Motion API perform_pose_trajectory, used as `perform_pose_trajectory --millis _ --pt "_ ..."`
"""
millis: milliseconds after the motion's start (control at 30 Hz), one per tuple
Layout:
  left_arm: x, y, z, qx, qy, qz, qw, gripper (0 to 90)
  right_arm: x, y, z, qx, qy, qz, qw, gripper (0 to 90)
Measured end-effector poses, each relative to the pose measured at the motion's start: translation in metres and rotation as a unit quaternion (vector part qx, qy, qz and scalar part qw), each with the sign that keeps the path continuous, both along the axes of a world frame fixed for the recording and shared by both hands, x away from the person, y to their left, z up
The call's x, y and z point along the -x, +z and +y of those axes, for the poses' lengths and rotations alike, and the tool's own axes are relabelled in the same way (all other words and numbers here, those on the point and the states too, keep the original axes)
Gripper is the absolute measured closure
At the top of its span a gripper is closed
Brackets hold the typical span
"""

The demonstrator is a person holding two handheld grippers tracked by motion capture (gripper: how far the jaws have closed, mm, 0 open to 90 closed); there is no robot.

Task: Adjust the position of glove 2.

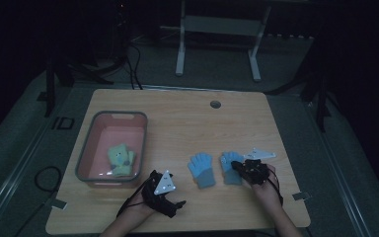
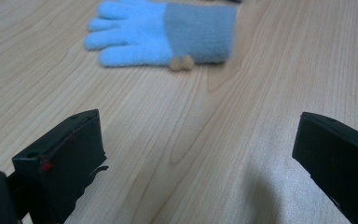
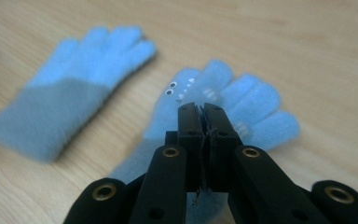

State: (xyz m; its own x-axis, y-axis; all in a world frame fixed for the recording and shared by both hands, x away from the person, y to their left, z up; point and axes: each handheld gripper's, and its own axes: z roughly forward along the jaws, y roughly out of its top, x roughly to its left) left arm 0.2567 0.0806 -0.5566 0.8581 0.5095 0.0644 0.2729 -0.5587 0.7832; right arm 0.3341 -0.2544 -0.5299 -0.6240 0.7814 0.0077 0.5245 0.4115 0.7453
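Note:
Two blue gloves with grey cuffs lie flat on the wooden table. The left glove [image 1: 201, 169] [image 2: 158, 32] [image 3: 70, 88] lies free. My right gripper [image 1: 237, 166] [image 3: 200, 109] points down at the palm of the right glove [image 1: 227, 160] [image 3: 256, 107], which has a small face on it. Its jaws are pressed together there, pinching the fabric. My left gripper [image 1: 173, 193] [image 2: 196, 158] rests low near the table's front edge, open wide over bare wood and facing the left glove. A yellow-green glove [image 1: 120, 159] lies in the pink bin [image 1: 86, 148].
The grey-rimmed pink bin stands on the left half of the table. A cable hole [image 1: 215, 104] sits near the far edge. Behind the table stands a white frame [image 1: 217, 44] on dark floor. Bare wood stretches between the bin and the gloves.

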Motion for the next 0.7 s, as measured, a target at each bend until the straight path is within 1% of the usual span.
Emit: perform_pose_trajectory --millis 33,67,100,200,233,267,333,367,400,433,467,533,567,600,667,700 --pt "0.000 0.000 0.000 0.001 0.000 0.001 1.0000 2.3 0.000 0.009 0.000 -0.011 0.002 -0.007 0.9999 86.9" --pt "0.000 0.000 0.000 0.000 0.000 0.000 1.0000 2.3 0.000 0.009 0.000 -0.011 0.002 -0.007 0.9999 86.9" --pt "0.000 0.000 0.000 -0.001 0.000 0.000 1.0000 2.3 0.000 0.015 0.000 -0.015 0.006 -0.016 0.9997 86.9" --pt "0.000 0.000 0.000 -0.002 0.001 0.001 1.0000 2.3 0.001 0.027 0.003 -0.026 0.016 -0.027 0.9992 86.9" --pt "0.000 0.000 0.000 -0.001 0.001 0.000 1.0000 2.3 0.001 0.031 0.004 -0.026 0.018 -0.033 0.9990 86.9" --pt "0.000 0.000 0.001 -0.002 0.001 -0.001 1.0000 2.3 0.002 0.039 0.007 -0.035 0.025 -0.037 0.9984 86.9" --pt "0.000 0.000 0.000 -0.002 0.001 -0.002 1.0000 2.3 0.002 0.039 0.007 -0.035 0.025 -0.037 0.9984 86.9" --pt "0.000 0.000 0.001 -0.002 0.001 -0.003 1.0000 2.3 0.004 0.048 0.014 -0.048 0.037 -0.042 0.9973 86.9" --pt "0.000 0.000 0.000 -0.002 0.001 -0.003 1.0000 2.3 0.004 0.048 0.014 -0.048 0.037 -0.042 0.9973 86.9" --pt "0.000 0.000 0.000 -0.002 0.001 -0.002 1.0000 2.3 0.006 0.053 0.021 -0.048 0.050 -0.047 0.9965 86.9" --pt "0.000 0.000 0.000 -0.002 0.000 -0.002 1.0000 2.3 0.006 0.053 0.021 -0.048 0.050 -0.047 0.9965 86.9" --pt "0.000 0.000 0.000 -0.003 0.001 -0.003 1.0000 2.3 0.008 0.056 0.033 -0.051 0.068 -0.047 0.9952 86.9" --pt "0.000 0.000 0.001 -0.002 0.000 -0.004 1.0000 2.3 0.008 0.056 0.033 -0.051 0.068 -0.047 0.9952 86.9" --pt "0.000 0.001 0.001 0.000 0.001 -0.004 1.0000 2.3 0.009 0.056 0.041 -0.054 0.079 -0.044 0.9945 86.9" --pt "0.000 0.001 0.001 0.000 0.002 -0.004 1.0000 2.3 0.009 0.055 0.043 -0.053 0.083 -0.042 0.9942 86.9" --pt "0.000 0.001 0.001 0.000 0.001 -0.004 1.0000 2.3 0.009 0.053 0.048 -0.055 0.088 -0.039 0.9938 86.9"
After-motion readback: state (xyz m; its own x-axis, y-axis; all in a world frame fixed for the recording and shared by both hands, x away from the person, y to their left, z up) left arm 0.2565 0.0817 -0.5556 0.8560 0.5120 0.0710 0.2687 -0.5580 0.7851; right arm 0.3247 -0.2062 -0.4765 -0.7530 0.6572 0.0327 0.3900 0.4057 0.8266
